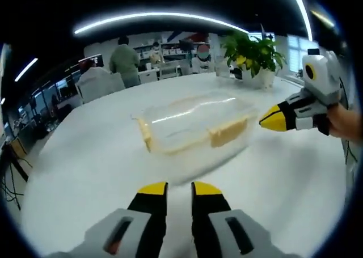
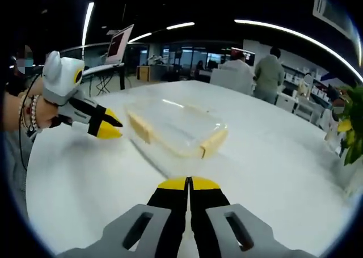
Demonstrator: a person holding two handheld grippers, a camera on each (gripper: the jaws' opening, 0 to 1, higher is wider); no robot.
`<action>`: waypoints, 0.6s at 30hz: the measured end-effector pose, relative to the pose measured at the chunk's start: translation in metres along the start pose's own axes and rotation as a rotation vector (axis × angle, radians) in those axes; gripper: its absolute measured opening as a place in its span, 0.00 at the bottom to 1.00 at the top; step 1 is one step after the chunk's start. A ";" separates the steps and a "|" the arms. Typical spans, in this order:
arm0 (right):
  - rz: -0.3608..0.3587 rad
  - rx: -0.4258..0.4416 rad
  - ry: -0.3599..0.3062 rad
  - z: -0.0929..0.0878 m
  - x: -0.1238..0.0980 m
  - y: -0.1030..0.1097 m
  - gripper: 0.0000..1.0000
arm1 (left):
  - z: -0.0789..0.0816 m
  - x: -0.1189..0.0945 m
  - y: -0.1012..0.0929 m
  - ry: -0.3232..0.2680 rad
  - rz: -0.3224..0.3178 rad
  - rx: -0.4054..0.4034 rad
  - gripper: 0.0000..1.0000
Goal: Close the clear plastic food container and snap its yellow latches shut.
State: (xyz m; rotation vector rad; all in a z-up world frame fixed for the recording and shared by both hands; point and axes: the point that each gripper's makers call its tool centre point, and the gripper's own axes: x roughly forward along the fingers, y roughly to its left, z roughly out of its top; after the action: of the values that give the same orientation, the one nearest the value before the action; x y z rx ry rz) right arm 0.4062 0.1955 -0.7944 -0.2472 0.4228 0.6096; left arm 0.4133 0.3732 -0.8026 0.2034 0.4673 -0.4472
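**Q.** Where is the clear container (image 1: 195, 126) placed relative to the two tongs?

**A.** It is seen resting on the white counter (image 1: 102, 156), ahead of both. In the left gripper view the left tongs (image 1: 178, 189) are shown below it, with a strip of bare counter between; their tips are held a narrow gap apart and nothing is gripped. In the right gripper view the right tongs (image 2: 189, 182) are likewise aimed at the container (image 2: 177, 126), tips pressed together, empty.

**Q.** How is the long axis laid, and which tongs are nearer?

**A.** The long axis is seen running across the left gripper view, so a long side is offered to the left tongs. One yellow latch (image 1: 144, 134) is marked at the left short end; another (image 1: 229, 134) shows on the near side. The right tongs (image 1: 276, 119) are seen just beside the right end, apart from it. They are judged the nearer, so that end would likely be pressed first. Whether the lid is fully seated cannot be told.
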 end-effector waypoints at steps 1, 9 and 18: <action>-0.004 0.004 -0.003 0.001 -0.003 -0.001 0.00 | 0.004 -0.003 -0.001 -0.017 -0.009 -0.010 0.00; -0.020 0.046 -0.039 0.013 -0.035 0.008 0.00 | 0.041 -0.031 -0.012 -0.164 -0.074 -0.046 0.18; -0.007 0.061 -0.031 0.024 -0.068 0.031 0.24 | 0.065 -0.082 -0.014 -0.242 -0.106 0.024 0.34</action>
State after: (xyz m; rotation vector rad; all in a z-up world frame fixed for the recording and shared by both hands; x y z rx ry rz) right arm 0.3448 0.1938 -0.7457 -0.1809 0.4095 0.5924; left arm 0.3668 0.3723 -0.7084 0.1455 0.2361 -0.5733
